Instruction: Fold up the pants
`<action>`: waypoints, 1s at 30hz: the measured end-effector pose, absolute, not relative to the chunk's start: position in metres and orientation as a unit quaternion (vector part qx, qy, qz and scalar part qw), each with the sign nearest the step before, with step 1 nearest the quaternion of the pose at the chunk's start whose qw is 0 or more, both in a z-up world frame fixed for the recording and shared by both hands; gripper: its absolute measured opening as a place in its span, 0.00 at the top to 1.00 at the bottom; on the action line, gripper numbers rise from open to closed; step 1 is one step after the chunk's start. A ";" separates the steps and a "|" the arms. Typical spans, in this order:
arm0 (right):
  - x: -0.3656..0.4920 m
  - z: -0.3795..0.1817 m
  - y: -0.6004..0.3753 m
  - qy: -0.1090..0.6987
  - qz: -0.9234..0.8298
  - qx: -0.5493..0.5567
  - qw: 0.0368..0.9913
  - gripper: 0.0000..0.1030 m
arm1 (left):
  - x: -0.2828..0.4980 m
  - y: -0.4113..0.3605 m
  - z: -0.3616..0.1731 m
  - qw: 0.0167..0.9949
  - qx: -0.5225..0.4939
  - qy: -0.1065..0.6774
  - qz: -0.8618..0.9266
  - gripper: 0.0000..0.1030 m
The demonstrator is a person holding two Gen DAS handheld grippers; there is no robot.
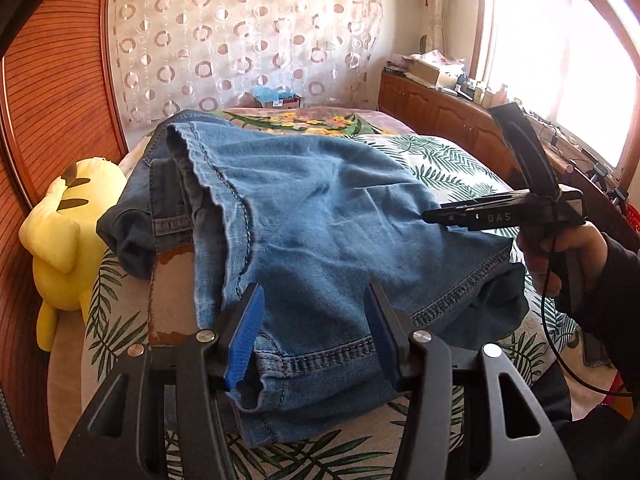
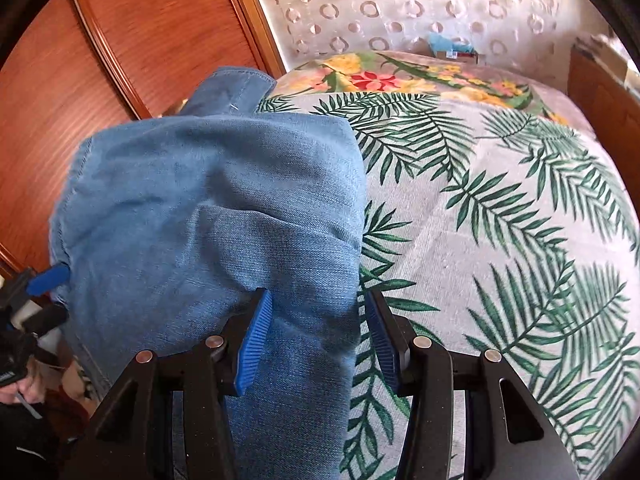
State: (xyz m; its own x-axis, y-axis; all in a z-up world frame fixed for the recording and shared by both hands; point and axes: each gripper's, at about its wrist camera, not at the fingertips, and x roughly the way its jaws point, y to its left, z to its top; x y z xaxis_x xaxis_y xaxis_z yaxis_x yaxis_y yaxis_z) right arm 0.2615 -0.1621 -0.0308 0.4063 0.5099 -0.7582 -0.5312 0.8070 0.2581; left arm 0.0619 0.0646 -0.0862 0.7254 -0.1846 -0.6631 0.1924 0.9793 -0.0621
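Note:
Blue denim pants (image 1: pixel 320 216) lie folded over on the leaf-print bed; they also show in the right wrist view (image 2: pixel 216 208). My left gripper (image 1: pixel 316 340) is open, its blue pads on either side of the hemmed leg ends at the near edge, jaws apart and not pinching. My right gripper (image 2: pixel 312 344) is open, straddling the right edge of the folded denim. From the left wrist view the right gripper (image 1: pixel 436 216) reaches in from the right over the pants. A blue pad of the left gripper (image 2: pixel 50 278) shows at the pants' left edge.
A yellow plush toy (image 1: pixel 68 236) lies at the bed's left edge by the wooden wardrobe (image 1: pixel 48 92). A wooden cabinet (image 1: pixel 440 112) with clutter stands under the window at right. The leaf-print bedspread (image 2: pixel 500 220) extends right of the pants.

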 end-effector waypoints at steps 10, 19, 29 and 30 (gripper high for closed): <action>0.256 -0.032 -0.157 0.449 0.330 -0.019 0.830 0.88 | 0.066 0.065 -0.092 0.926 0.001 0.365 -0.098 0.49; 0.233 0.012 -0.202 0.371 0.275 -0.011 0.887 0.93 | 0.072 0.051 -0.074 0.930 0.009 0.349 -0.111 0.49; 0.225 -0.002 -0.311 0.394 0.194 -0.014 0.899 0.92 | 0.088 0.008 -0.061 0.929 0.031 0.338 -0.145 0.48; 0.222 -0.009 -0.317 0.398 0.187 -0.023 0.898 0.92 | 0.091 0.003 -0.062 0.928 0.032 0.339 -0.150 0.49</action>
State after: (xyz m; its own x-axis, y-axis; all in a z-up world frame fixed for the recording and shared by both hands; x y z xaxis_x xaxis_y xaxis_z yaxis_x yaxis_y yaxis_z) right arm 0.2223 -0.3167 -0.0092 0.6124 0.3176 -0.7240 -0.3549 0.9288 0.1072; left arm 0.0906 0.0034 -0.0621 0.7247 -0.2559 -0.6398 0.2999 0.9531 -0.0415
